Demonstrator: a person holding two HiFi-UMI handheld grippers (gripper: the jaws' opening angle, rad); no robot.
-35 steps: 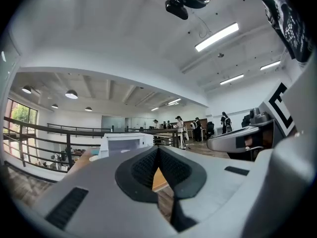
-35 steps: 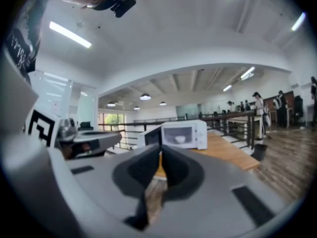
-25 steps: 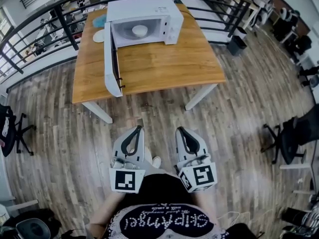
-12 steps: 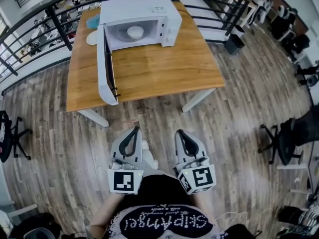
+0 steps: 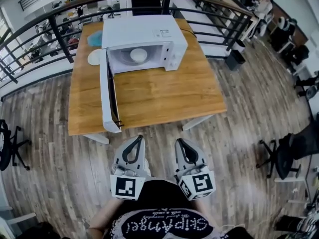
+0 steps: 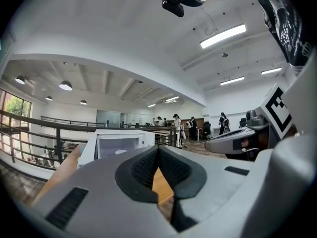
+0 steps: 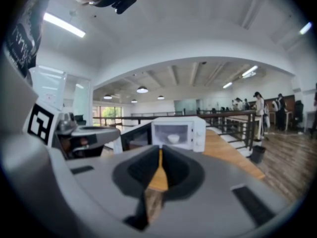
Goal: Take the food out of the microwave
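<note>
A white microwave (image 5: pixel 144 36) stands at the far side of a wooden table (image 5: pixel 164 88), its door (image 5: pixel 105 91) swung wide open toward me. Inside sits a white bowl (image 5: pixel 138 55), which shows small in the right gripper view too (image 7: pixel 173 138). My left gripper (image 5: pixel 136 140) and right gripper (image 5: pixel 180 142) are held side by side over the floor, short of the table's near edge. Both are shut with nothing between their jaws. In the left gripper view the microwave (image 6: pixel 119 143) shows past the shut tips (image 6: pixel 158 148).
A white plate (image 5: pixel 94 57) and a blue object (image 5: pixel 94 38) lie left of the microwave. A dark railing (image 5: pixel 60 29) curves behind the table. Office chairs (image 5: pixel 289 151) stand at the right and one (image 5: pixel 7 143) at the left. A bin (image 5: pixel 233 59) stands beyond the table's right end.
Both grippers and I have come closer to the table; its near edge now lies just ahead of the fingertips. The jaws stay shut.
</note>
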